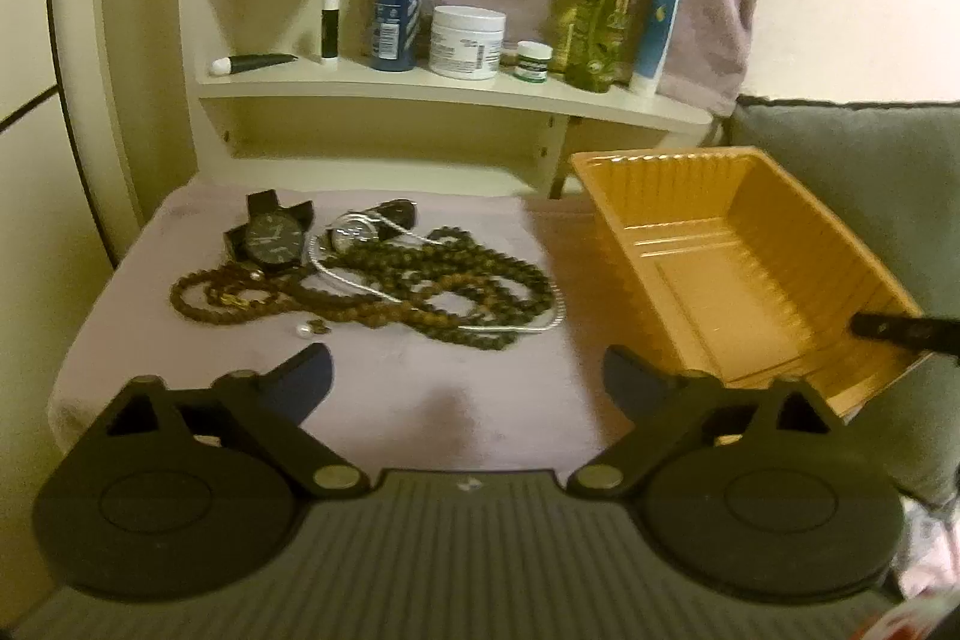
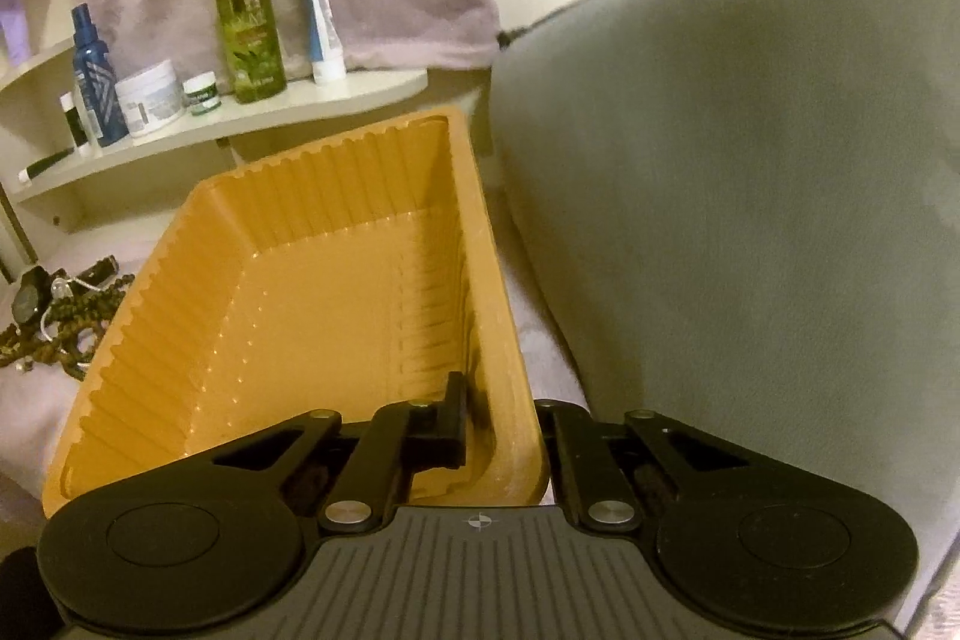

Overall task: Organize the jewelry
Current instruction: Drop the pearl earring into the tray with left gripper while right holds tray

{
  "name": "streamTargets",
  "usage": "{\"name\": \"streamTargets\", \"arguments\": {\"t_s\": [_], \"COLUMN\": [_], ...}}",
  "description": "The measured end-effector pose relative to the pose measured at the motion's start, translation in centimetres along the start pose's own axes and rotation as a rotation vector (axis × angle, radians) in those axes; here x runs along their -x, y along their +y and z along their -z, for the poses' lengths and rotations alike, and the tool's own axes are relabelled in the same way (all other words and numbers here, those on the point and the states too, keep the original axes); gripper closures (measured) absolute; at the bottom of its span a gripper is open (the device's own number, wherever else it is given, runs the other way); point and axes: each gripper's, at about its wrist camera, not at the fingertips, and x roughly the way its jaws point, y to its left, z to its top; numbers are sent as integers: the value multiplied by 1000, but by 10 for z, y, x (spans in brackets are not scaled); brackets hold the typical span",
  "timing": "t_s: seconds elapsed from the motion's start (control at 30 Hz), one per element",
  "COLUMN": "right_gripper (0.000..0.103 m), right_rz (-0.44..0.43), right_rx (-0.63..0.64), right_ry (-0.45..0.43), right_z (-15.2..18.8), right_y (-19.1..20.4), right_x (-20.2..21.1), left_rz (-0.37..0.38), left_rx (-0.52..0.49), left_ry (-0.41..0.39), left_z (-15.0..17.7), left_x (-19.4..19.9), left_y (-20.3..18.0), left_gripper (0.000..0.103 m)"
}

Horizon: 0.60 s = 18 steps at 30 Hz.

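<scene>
Jewelry (image 1: 360, 274), a tangled heap of limp bead strands, slippery silver chain and stiff watches, lies on the cushioned stool left of the thin, flexible orange tray (image 2: 288, 316), whose rim the right tongs (image 2: 501, 430) clamp, left tongs (image 1: 468, 370) apart.

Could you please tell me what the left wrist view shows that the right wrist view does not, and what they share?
Only the left wrist view shows the open left tongs hovering before the whole jewelry pile: silver chain, loose pearl, second watch. Only the right wrist view shows the right tongs shut on the orange tray wall, one finger inside, one outside. Both show the tray, the black watch, the bead necklaces, the shelf bottles and the grey cushion.
</scene>
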Motion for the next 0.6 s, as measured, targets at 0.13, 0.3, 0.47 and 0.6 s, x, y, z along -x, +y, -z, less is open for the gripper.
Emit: {"name": "streamTargets", "arguments": {"t_s": [0.13, 0.3, 0.47, 0.6], "right_gripper": [97, 98, 98, 98], "right_rz": [25, 38, 49, 61], "right_rx": [10, 40, 56, 66], "right_ry": [-19, -32, -32, -28], "right_z": [-3, -8, -11, -12], "right_y": [12, 23, 28, 30], "right_x": [9, 18, 18, 16], "left_rz": [-36, -65, -72, -86], "left_rx": [-20, -87, -145, -175], "left_ry": [-1, 15, 26, 40], "left_z": [1, -3, -8, -8], "left_x": [-9, -31, -55, -72], "left_y": [14, 31, 43, 52], "left_gripper": [15, 23, 42, 69]}}
